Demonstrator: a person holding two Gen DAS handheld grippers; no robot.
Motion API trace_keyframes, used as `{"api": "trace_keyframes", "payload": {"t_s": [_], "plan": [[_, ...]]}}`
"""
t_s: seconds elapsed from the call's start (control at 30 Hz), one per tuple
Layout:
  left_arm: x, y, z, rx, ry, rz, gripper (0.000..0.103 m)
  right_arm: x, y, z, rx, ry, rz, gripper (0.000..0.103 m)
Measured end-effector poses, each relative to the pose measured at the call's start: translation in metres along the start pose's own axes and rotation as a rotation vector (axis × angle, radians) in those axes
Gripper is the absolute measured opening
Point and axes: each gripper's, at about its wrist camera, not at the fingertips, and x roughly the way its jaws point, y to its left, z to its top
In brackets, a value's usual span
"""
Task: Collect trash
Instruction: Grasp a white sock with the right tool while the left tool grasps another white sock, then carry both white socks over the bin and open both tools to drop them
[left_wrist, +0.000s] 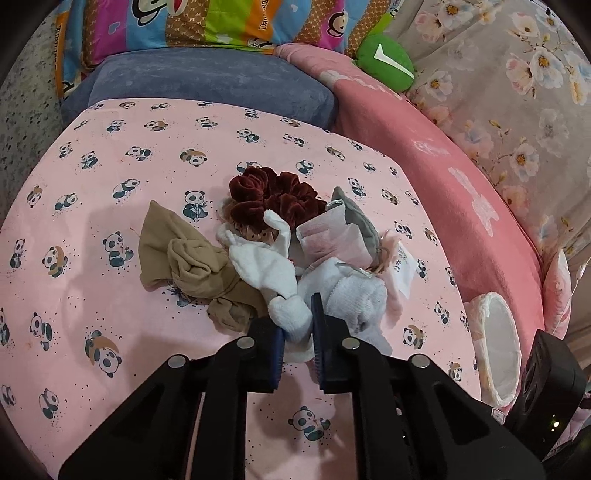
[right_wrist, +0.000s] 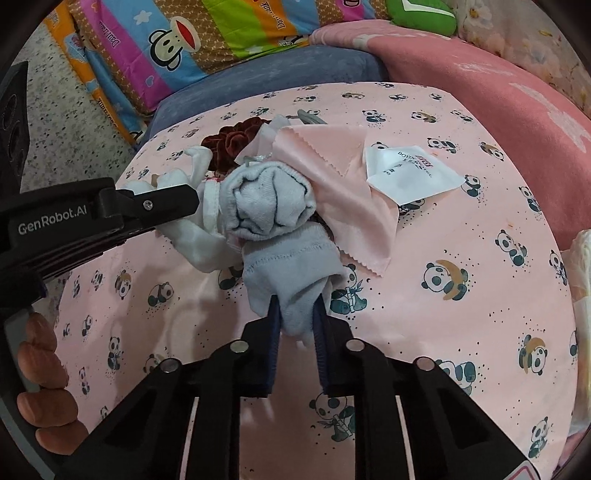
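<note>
Because the clutter was heaped together on the panda-print sheet (left_wrist: 110, 177), both claws worked one pile: the right gripper (right_wrist: 297, 317) pinched the grey rolled sock (right_wrist: 273, 206), the left gripper (left_wrist: 297, 328) nipped a white sock (left_wrist: 288, 314). Smallest, a white packet (right_wrist: 410, 173) read "BOYN…"; the left tool read "GenRobot.AI".

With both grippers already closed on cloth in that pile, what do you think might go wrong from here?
1. The left gripper pinches a knotted white cloth lying against the tan stocking; lifting may drag it along.
2. The right gripper holds only the grey sock by its end, so it may slip.
3. The pink cloth and paper packet touch that sock and may shift.
</note>
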Motion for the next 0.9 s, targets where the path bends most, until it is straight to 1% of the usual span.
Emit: {"api": "trace_keyframes", "payload": {"t_s": [0.17, 0.33, 0.53, 0.63, 0.73, 0.9], "plan": [[-0.013, -0.018, -0.004, 0.046, -0.019, 0.021, 0.009, -0.029, 0.002, -0.004, -0.02, -0.044, 0.003, 0.012], [-0.029, -0.038, -0.007, 0.076, -0.041, 0.005, 0.007, -0.069, -0.001, -0.007, -0.018, -0.119, 0.001, 0.012], [-0.052, -0.071, -0.01, 0.124, -0.083, -0.033, 0.007, -0.123, -0.016, -0.009, 0.015, -0.23, -0.024, 0.012], [-0.06, -0.089, -0.01, 0.154, -0.096, -0.057, 0.007, -0.141, -0.027, -0.008, 0.039, -0.27, -0.044, 0.012], [-0.066, -0.111, -0.011, 0.19, -0.111, -0.084, 0.007, -0.159, -0.04, -0.011, 0.059, -0.309, -0.082, 0.012], [-0.07, -0.148, -0.013, 0.249, -0.115, -0.137, 0.007, -0.186, -0.071, -0.016, 0.116, -0.363, -0.127, 0.012]]}}
